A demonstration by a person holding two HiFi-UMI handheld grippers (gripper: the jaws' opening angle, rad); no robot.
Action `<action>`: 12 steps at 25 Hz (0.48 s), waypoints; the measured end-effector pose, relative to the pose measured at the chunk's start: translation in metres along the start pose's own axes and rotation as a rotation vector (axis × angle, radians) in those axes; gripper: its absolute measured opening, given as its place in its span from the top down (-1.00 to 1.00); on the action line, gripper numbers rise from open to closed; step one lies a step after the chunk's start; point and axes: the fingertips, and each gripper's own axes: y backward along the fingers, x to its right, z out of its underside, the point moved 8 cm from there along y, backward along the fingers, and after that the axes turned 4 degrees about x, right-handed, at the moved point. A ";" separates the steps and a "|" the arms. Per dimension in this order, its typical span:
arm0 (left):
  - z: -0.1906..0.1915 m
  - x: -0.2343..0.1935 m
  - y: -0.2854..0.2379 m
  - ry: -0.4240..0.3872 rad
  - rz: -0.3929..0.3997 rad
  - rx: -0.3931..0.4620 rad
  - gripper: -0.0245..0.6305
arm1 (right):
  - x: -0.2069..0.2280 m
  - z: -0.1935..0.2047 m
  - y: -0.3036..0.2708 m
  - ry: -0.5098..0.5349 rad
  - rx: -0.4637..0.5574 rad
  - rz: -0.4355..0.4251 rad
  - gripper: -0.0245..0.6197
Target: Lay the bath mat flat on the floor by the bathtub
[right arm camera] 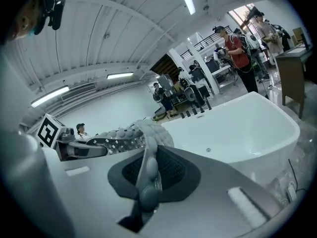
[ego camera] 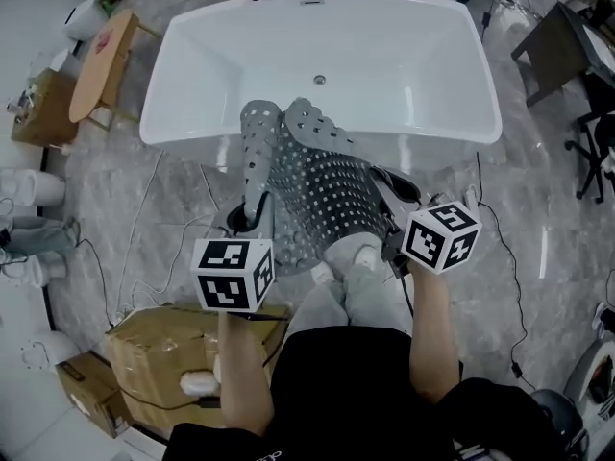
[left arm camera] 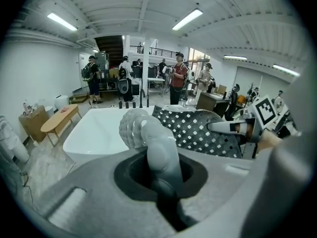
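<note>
Gripping the near edge of the bath mat point(ego camera: 322, 176), your left tongs point(ego camera: 254, 221) and right tongs point(ego camera: 386, 188) are each closed narrow on a corner, so the sheet hangs spread between them. It sits at frame centre, off the floor point(ego camera: 178, 195), with its far end curled over before the bathtub point(ego camera: 317, 65). Your shoes point(ego camera: 357, 255) stand under the landing spot. Cables point(ego camera: 144, 221) trail at left, and a cardboard box point(ego camera: 159, 349) crowds the lower left.

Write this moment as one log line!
left gripper: shut on bath mat | right gripper: same | bath mat: by bathtub, not flat yet
</note>
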 end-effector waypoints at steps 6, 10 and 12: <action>-0.009 0.027 -0.023 -0.026 0.024 0.018 0.86 | 0.019 -0.007 0.014 0.026 0.005 -0.026 0.86; -0.022 0.046 -0.038 -0.049 0.053 0.007 0.85 | 0.033 -0.014 0.029 0.019 0.008 -0.012 0.86; -0.022 0.054 -0.044 -0.071 0.066 -0.008 0.85 | 0.044 -0.014 0.035 -0.001 0.013 0.002 0.86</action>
